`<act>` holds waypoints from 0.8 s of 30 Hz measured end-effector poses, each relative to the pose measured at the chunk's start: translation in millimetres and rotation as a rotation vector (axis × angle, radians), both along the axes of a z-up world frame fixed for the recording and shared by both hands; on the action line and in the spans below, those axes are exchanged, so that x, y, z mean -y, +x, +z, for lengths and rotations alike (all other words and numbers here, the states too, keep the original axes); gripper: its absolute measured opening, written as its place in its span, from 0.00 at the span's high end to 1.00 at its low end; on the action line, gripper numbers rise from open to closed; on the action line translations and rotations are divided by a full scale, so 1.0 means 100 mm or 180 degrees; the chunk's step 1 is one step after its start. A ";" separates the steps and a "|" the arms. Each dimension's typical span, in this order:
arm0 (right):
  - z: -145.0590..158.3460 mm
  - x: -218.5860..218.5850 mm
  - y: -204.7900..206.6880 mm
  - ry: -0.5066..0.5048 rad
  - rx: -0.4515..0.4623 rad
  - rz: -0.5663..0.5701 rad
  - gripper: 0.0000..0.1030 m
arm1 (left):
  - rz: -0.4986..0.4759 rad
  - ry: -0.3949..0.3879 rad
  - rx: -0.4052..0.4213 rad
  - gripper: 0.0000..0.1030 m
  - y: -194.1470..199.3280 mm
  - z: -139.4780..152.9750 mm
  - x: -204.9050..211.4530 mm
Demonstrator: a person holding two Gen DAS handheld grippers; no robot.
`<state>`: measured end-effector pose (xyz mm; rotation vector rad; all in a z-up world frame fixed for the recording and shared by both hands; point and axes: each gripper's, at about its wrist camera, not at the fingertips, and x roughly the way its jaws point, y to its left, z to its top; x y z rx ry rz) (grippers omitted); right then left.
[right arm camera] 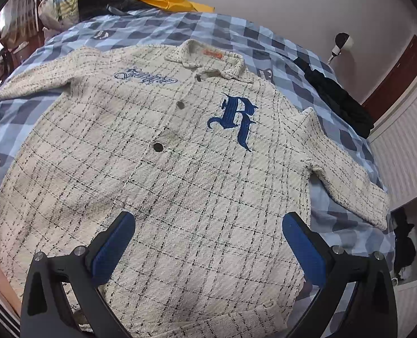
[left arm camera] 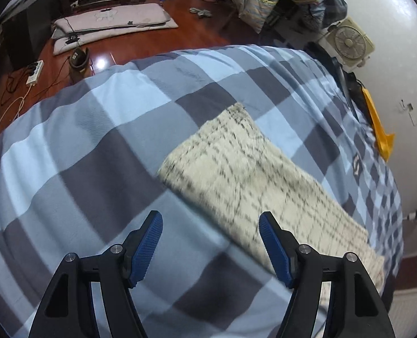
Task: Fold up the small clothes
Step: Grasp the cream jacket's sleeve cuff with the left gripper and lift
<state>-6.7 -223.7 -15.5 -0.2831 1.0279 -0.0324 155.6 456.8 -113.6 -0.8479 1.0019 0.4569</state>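
Looking down, we see a cream checked jacket (right arm camera: 180, 155) spread flat, front up, on the bed (right arm camera: 53, 42), likely ready for folding. Our right hand-held gripper (right arm camera: 208, 242) hovers over its lower part, jaws apart and empty. Our left hand-held gripper (left arm camera: 210, 242), jaws apart and empty, hangs beside its sleeve (left arm camera: 245, 174).

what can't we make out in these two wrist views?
- Jacket hem: right wrist view, cut off by the bottom edge and the right claw.
- Sleeve weave: left wrist view, smeared by motion blur.
- Script embroidery on the chest: right wrist view, too small to read.
- Dark garment on the bedspread: right wrist view, crumpled, type unclear.
- Clutter on the floor: left wrist view, too small.
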 end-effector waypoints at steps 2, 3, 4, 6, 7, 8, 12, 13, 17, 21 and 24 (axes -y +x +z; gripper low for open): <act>-0.02 -0.01 0.02 -0.0024 -0.0035 -0.0008 0.01 | -0.0044 -0.0115 -0.0012 0.32 0.12 -0.08 -0.03; -0.03 -0.01 0.03 -0.0034 -0.0046 -0.0012 0.01 | -0.0074 -0.0153 -0.0006 0.32 0.17 -0.11 -0.03; -0.04 -0.01 0.04 -0.0039 -0.0054 -0.0015 0.01 | -0.0092 -0.0156 -0.0020 0.32 0.21 -0.13 -0.03; -0.05 -0.01 0.05 -0.0050 -0.0071 -0.0018 0.01 | -0.0070 -0.0086 -0.0074 0.39 0.27 -0.15 -0.03; -0.06 -0.01 0.05 -0.0051 -0.0086 -0.0020 0.01 | -0.0049 -0.0063 -0.0121 0.45 0.29 -0.16 -0.03; -0.06 0.00 0.05 -0.0052 -0.0097 -0.0025 0.01 | -0.0007 -0.0055 -0.0189 0.55 0.32 -0.18 -0.04; -0.07 0.02 0.08 -0.0024 -0.0128 -0.0063 0.01 | 0.0204 -0.0029 -0.0303 0.74 0.33 -0.24 -0.08; -0.08 0.02 0.08 -0.0019 -0.0132 -0.0070 0.01 | 0.0214 0.0004 -0.0269 0.79 0.34 -0.22 -0.08; -0.10 0.04 0.09 -0.0006 -0.0165 -0.0101 0.01 | 0.0123 0.0244 -0.0068 0.86 0.38 0.01 0.02; -0.08 0.05 0.09 0.0022 -0.0144 -0.0131 0.01 | 0.0073 0.0393 0.0091 0.88 0.38 0.27 0.15; -0.05 0.06 0.09 0.0044 -0.0105 -0.0152 0.01 | -0.0191 0.0827 0.0100 0.88 0.45 0.60 0.42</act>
